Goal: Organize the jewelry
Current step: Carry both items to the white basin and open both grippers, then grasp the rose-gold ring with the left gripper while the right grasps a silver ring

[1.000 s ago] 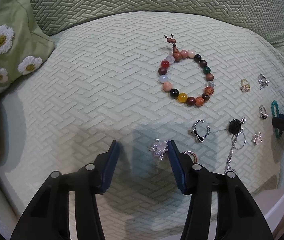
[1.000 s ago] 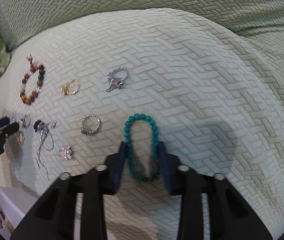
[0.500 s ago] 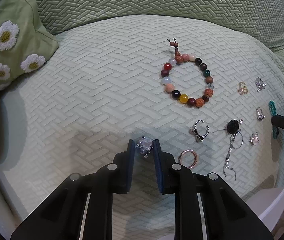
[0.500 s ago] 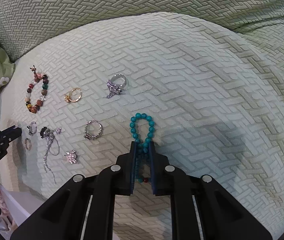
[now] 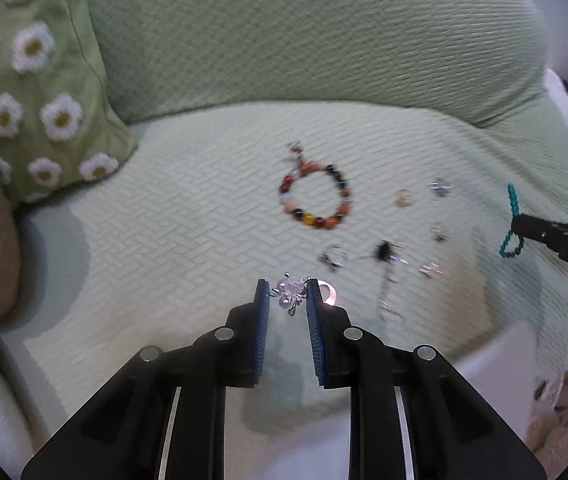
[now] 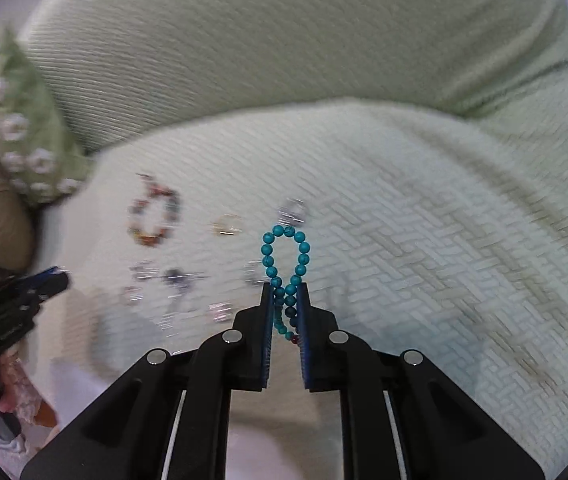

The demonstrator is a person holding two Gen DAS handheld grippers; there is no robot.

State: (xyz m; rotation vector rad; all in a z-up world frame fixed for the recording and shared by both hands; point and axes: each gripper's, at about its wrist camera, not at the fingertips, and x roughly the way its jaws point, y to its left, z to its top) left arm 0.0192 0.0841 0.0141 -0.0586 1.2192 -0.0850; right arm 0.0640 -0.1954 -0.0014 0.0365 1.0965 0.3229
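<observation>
Between the blue pads of our left gripper point(image 5: 287, 294) we now pinch the pearl-and-crystal brooch point(image 5: 289, 290), which a second ago lay on the cushion with the jaws spread wide around it; half a second ago the jaws had closed on it, and now it rides clear of the fabric, its shadow falling below. Our right gripper point(image 6: 285, 295) has done the same with the turquoise bead bracelet point(image 6: 285, 258): its fingers were set open on either side of the strand, then clamped it, and now the loop hangs up beyond the tips while the lower beads sit squeezed between the pads. Both views have pulled back and blurred, so we judge both pieces lifted together. Just beside the brooch lies the rose-gold ring point(image 5: 328, 293), and farther out on the sofa cushion point(image 5: 164, 220) rest the multicoloured bead bracelet point(image 5: 315, 196), a silver ring point(image 5: 333, 257), a black flower pin point(image 5: 383, 249) and several small rings too smeared to name. A daisy pillow point(image 5: 40, 92) leans at the left. Two items are in hand, so carrying them to their storage place seems next, though we cannot make out that place clearly.
</observation>
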